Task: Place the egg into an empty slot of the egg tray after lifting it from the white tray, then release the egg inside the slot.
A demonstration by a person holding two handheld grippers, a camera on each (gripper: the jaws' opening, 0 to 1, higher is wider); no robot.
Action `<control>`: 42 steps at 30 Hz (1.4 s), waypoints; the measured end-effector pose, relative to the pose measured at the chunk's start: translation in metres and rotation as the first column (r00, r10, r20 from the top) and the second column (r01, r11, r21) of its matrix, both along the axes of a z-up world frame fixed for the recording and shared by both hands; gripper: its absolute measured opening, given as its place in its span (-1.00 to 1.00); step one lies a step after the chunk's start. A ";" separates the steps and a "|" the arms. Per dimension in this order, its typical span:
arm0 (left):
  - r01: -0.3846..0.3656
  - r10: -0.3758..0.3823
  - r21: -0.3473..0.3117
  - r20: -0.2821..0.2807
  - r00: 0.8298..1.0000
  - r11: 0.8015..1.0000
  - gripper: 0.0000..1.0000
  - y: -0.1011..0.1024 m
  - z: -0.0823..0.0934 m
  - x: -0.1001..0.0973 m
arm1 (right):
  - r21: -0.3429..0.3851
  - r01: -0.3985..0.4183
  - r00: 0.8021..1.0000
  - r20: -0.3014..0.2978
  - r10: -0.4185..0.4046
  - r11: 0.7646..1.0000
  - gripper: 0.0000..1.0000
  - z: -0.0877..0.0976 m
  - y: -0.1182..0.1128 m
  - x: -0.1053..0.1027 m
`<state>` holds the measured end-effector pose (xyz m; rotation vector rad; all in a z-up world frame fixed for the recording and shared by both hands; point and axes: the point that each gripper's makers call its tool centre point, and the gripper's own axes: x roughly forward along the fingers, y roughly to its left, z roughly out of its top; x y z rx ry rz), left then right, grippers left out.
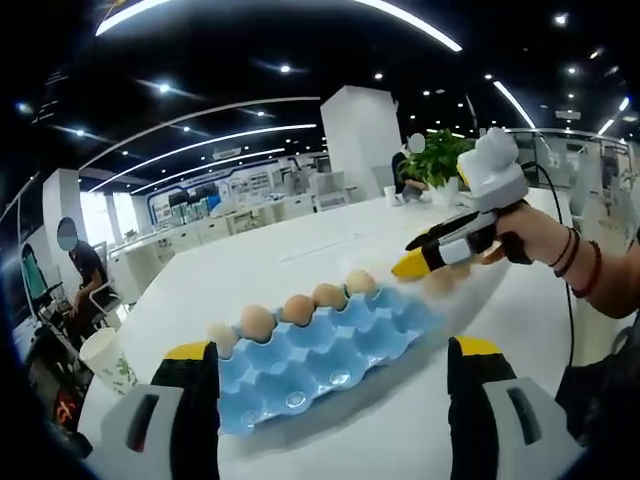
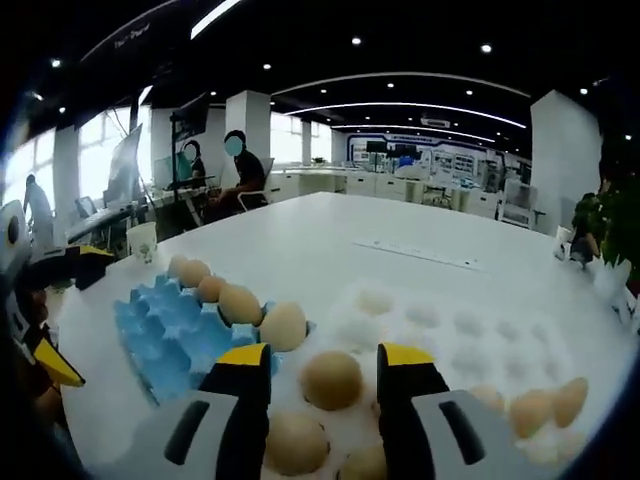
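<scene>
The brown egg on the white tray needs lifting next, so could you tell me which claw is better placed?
Right: its open claw straddles a brown egg on the white tray, while the left claw faces the blue egg tray.

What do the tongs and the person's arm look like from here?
Both tongs have grey bodies with black jaws tipped yellow: left tongs, right tongs. The right tongs carry a white housing on top with a dark cable trailing. The person's wrist wears dark and reddish bands.
</scene>
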<state>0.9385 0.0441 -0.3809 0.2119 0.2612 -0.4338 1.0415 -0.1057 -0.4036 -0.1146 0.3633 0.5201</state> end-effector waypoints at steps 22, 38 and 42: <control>0.017 -0.016 -0.010 0.019 1.000 1.000 0.94 0.002 0.009 0.000 | -0.068 0.227 0.965 -0.120 -0.234 0.971 -0.46 -0.018 -0.009 0.011; 0.018 -0.017 -0.015 0.020 1.000 1.000 0.92 0.001 0.009 0.002 | -0.131 0.178 0.972 -0.134 -0.195 0.975 -0.46 -0.021 -0.008 0.012; 0.013 -0.013 -0.018 0.020 1.000 1.000 0.92 0.002 0.009 0.001 | -0.101 0.187 0.970 -0.140 -0.200 0.977 -0.47 -0.019 -0.009 0.013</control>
